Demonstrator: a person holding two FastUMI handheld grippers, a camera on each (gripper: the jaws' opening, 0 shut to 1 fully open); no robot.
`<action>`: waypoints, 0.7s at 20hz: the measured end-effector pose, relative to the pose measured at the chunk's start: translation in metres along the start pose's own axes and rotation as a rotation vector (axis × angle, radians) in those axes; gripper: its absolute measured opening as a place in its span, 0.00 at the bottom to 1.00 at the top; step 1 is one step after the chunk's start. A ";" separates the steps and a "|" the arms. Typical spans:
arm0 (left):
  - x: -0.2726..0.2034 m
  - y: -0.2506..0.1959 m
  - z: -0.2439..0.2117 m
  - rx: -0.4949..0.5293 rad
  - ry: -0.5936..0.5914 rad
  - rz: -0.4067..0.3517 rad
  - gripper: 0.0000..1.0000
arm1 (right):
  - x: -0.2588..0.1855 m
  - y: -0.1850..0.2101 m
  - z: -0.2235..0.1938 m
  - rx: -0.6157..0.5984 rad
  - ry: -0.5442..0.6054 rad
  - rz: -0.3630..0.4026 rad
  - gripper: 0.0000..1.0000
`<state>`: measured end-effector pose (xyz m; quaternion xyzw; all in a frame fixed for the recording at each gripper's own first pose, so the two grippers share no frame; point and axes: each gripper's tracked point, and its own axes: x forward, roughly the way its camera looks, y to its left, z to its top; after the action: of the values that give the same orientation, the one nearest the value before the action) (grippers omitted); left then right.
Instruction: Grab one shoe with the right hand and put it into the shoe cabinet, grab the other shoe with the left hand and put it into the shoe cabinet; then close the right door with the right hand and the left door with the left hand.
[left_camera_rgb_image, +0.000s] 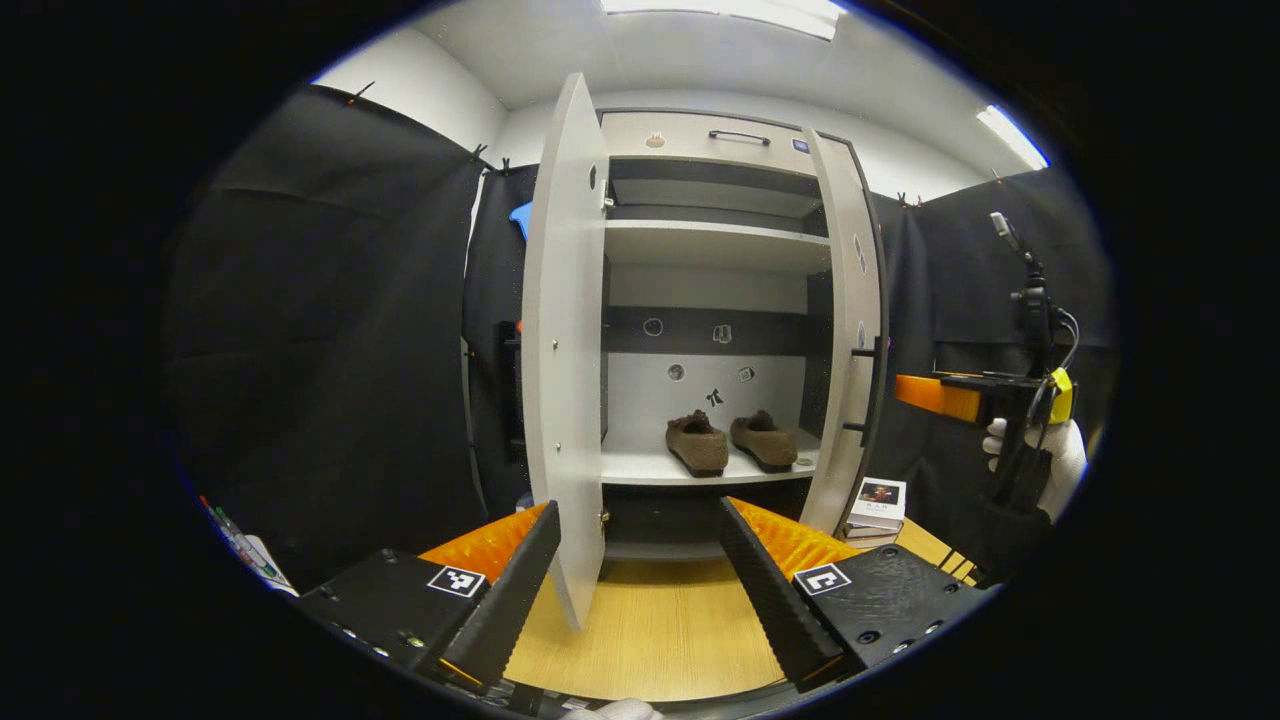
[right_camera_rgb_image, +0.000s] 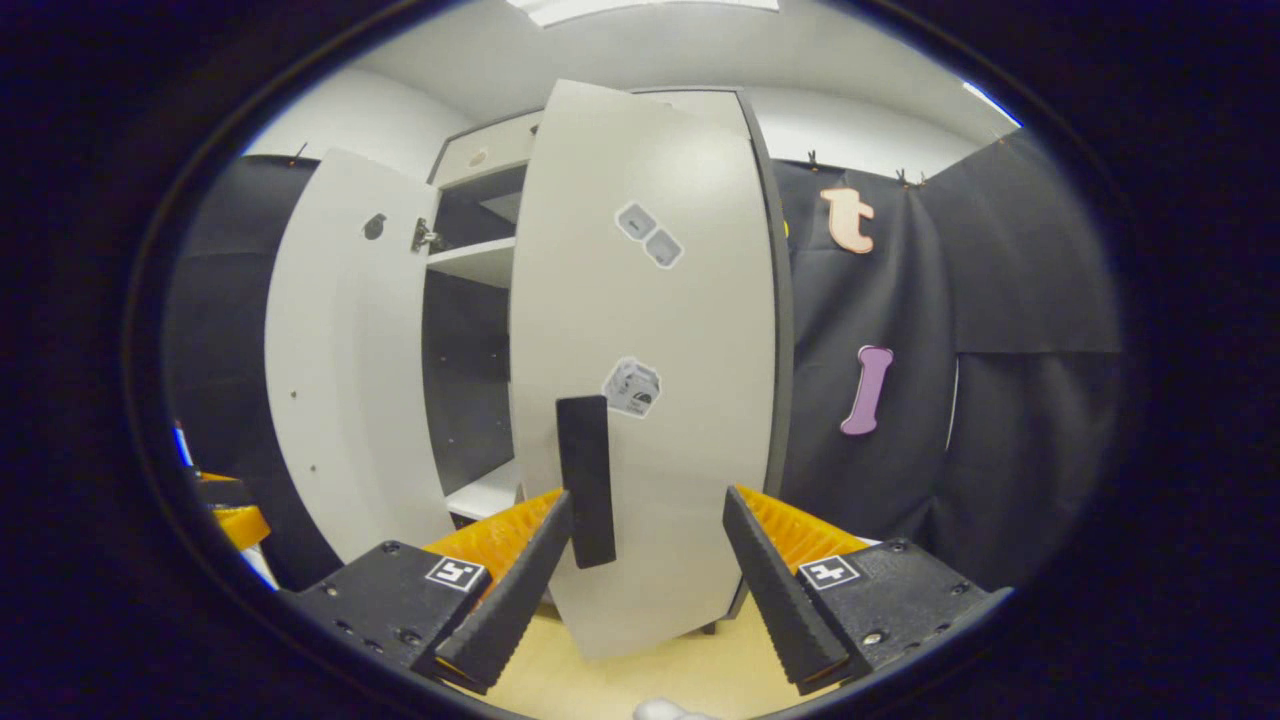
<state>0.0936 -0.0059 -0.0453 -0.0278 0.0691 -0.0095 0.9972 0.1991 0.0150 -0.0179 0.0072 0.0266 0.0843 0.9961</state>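
Two shoes (left_camera_rgb_image: 730, 441) seen inside cabinet (left_camera_rgb_image: 715, 250). Both doors ajar. Left gripper (left_camera_rgb_image: 634, 580) and right gripper (right_camera_rgb_image: 648, 575) fingers spread, nothing held.

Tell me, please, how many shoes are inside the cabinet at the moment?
2. Both sit side by side on the cabinet's lower shelf in the left gripper view: the left shoe and the right shoe. Others could be hidden behind the doors.

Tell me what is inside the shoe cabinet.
Two brown shoes sit side by side on the lower shelf of the shoe cabinet. The upper shelves look bare; the half-open doors hide the side edges.
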 end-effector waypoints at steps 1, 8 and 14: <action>0.003 0.007 0.001 0.000 -0.005 -0.002 0.96 | -0.006 0.003 -0.001 -0.005 0.002 -0.004 0.99; 0.030 0.094 0.022 0.045 -0.041 0.095 0.95 | -0.061 0.012 -0.027 -0.012 0.034 -0.076 0.99; 0.061 0.173 0.041 0.071 -0.073 0.210 0.95 | -0.099 0.010 -0.055 0.019 0.093 -0.143 0.99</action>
<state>0.1626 0.1677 -0.0231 0.0145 0.0347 0.0938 0.9949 0.0966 0.0082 -0.0680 0.0110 0.0741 0.0130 0.9971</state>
